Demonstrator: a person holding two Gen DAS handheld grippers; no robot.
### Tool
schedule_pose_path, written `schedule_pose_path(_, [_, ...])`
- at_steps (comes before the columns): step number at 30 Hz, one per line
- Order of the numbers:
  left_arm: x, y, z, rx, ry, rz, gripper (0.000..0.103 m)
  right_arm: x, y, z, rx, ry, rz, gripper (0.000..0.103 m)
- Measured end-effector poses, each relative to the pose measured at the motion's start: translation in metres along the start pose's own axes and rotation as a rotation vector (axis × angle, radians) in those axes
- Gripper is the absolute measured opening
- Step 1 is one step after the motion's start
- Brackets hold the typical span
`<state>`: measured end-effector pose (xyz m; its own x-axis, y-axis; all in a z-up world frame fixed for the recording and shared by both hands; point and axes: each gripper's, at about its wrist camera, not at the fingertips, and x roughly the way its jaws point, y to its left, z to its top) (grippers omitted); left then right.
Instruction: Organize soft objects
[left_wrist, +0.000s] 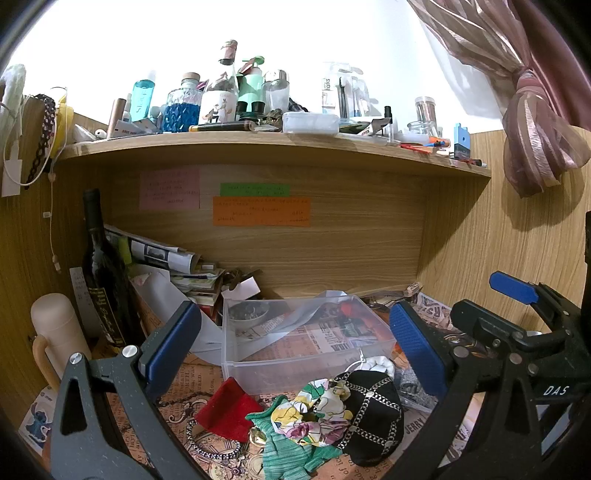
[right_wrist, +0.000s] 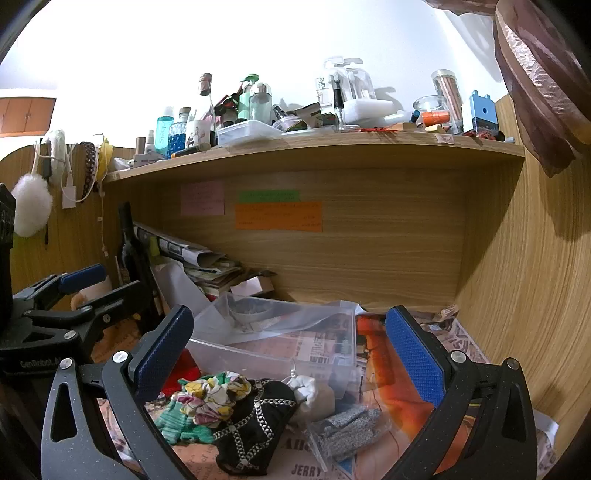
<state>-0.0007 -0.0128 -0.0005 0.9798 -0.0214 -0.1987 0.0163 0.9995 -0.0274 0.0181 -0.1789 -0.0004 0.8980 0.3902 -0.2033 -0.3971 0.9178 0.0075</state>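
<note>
At far left, a cream plastic jug with a handle (left_wrist: 55, 332), partly cut off behind the left gripper's frame, beside a dark glass wine bottle (left_wrist: 101, 273) standing upright against the wooden side wall. Behind the bottle, a leaning stack of rolled newspapers and booklets (left_wrist: 173, 262), titles too small to read. Left gripper (left_wrist: 295, 350) spread wide, blue-padded fingers (left_wrist: 173, 336) holding nothing, hovering above the pile. Between the fingers, a clear rectangular plastic bin (left_wrist: 295, 332) resting on the newspaper-covered desk surface (left_wrist: 177, 406), with a small bowl (left_wrist: 247, 315) inside at the back left, contents hard to make out, and a translucent sheet draped across the rim. In front of the bin, the heap of soft things: a red felt piece (left_wrist: 229, 406) at left, a green knitted cloth (left_wrist: 284, 446) touching a crumpled floral fabric scrunchie (left_wrist: 314, 410), then a black quilted pouch with chain trim (left_wrist: 373, 417), with something white (left_wrist: 376, 363) half hidden behind it. A beaded black-and-white band (left_wrist: 214, 448) partly tucked under the red piece. To the right, a clear bag of grey knit material (right_wrist: 347, 428), edges lost under the right gripper (right_wrist: 288, 354), likewise wide open and empty. Above, a cluttered wooden shelf (left_wrist: 258, 144) of bottles and jars; on the back panel, pink, green and orange paper notes (left_wrist: 258, 210), writing illegible. At top right, a tied mauve curtain (left_wrist: 535, 122), cut off by the frame.
</note>
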Motion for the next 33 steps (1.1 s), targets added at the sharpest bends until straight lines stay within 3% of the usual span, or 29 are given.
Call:
schedule_pose_path(8, [0.009,0.001,-0.009,-0.005,0.043,-0.025,0.103,0.007,0.001,-0.006,-0.012,0.023,-0.015,0.103])
schedule_pose_path(16, [0.032,0.016,-0.039,-0.037,0.191,-0.029,0.103,0.029,-0.008,-0.029,0.004,0.138,0.0,0.103])
schedule_pose_path(20, [0.044,0.027,-0.06,-0.058,0.281,-0.014,0.091,0.039,-0.012,-0.045,0.016,0.212,0.01,0.103])
schedule_pose_path(26, [0.06,0.049,-0.086,-0.1,0.391,0.019,0.08,0.052,-0.016,-0.062,0.044,0.301,0.048,0.088])
schedule_pose_path(33, [0.08,0.074,-0.091,-0.102,0.438,0.09,0.072,0.06,-0.011,-0.073,0.052,0.36,0.122,0.068])
